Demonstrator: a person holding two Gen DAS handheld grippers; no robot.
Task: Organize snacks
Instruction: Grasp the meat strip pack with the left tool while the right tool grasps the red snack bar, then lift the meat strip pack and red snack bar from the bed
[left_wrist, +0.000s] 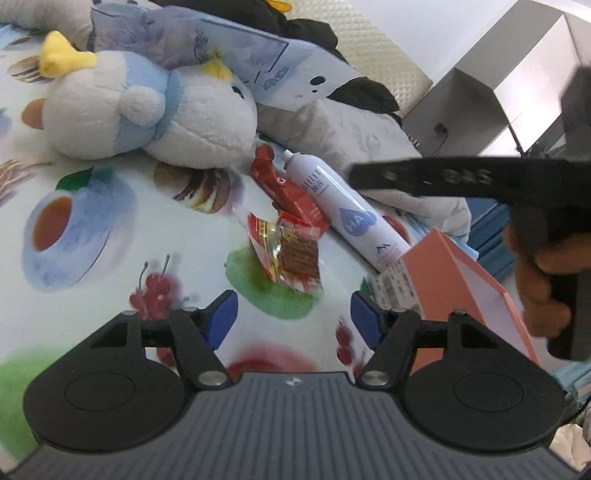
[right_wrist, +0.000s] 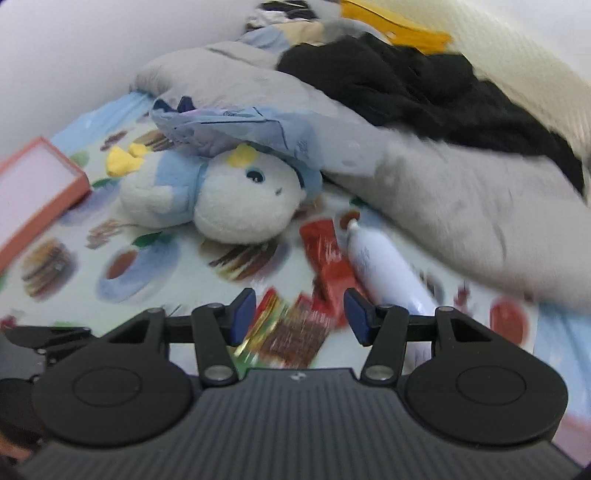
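Plush toy (left_wrist: 147, 110) lies far left on the printed bed sheet (left_wrist: 110, 229). Left gripper (left_wrist: 293, 319) fingers spread, empty, just short of the snack packet (left_wrist: 291, 251); red pouch (left_wrist: 291, 192) and white bottle (left_wrist: 351, 214) beside it. Right gripper (right_wrist: 300, 314) fingers spread over the packet, blurry, probably not touching.

Plush toy (left_wrist: 147, 110) lies on printed sheet (left_wrist: 110, 229) w/ blue bag (left_wrist: 221, 48) over its head. White spray bottle (left_wrist: 347, 210) beside grey blanket (right_wrist: 443, 206); black clothes (right_wrist: 424, 85) on top.
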